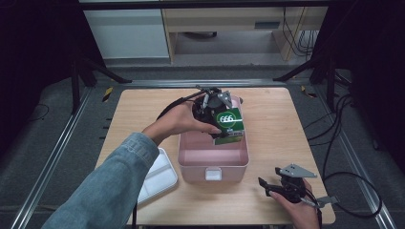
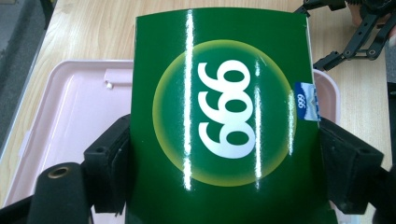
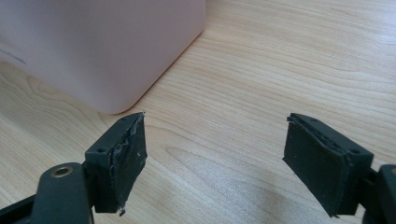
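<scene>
Green box (image 1: 228, 125) clamped in left tool (image 1: 212, 107) over pink bin (image 1: 213, 157), arm outstretched, right tool (image 1: 274, 187) apart, low over table (image 1: 267, 119)

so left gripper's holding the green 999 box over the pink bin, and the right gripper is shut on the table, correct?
One thing is off: the right gripper is open, its jaws spread wide over bare table, as the right gripper view shows. The left gripper does hold the green box over the pink bin.

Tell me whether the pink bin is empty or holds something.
Empty, as far as visible: the pink bin shows bare floor; the green box hangs above it in the left hand-held gripper.
</scene>
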A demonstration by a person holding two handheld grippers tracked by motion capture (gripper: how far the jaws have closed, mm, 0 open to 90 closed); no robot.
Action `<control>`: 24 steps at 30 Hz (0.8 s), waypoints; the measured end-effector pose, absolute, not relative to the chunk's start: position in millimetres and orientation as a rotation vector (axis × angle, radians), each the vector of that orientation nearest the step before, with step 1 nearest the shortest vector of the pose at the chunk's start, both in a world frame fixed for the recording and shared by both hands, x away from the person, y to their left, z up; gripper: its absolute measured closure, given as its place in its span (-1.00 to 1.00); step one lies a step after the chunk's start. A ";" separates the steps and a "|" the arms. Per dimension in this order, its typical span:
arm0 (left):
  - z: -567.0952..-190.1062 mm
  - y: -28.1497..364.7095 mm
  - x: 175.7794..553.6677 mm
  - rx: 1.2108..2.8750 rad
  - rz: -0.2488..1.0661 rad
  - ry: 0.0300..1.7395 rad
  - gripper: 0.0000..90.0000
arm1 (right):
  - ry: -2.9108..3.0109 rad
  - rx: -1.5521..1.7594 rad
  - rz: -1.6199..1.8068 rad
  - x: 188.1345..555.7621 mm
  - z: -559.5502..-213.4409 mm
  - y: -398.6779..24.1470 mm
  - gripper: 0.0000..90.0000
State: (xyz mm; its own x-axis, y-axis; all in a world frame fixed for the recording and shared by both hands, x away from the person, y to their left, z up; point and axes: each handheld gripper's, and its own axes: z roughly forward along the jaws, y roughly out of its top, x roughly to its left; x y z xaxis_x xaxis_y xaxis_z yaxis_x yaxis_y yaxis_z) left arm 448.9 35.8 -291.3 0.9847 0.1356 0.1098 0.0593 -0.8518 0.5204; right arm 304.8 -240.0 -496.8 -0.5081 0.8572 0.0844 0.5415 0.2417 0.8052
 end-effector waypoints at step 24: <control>-316.3 14.3 451.5 2.623 0.145 0.066 -0.60 | 2.133 1.289 1.162 303.6 -495.9 -242.4 -0.52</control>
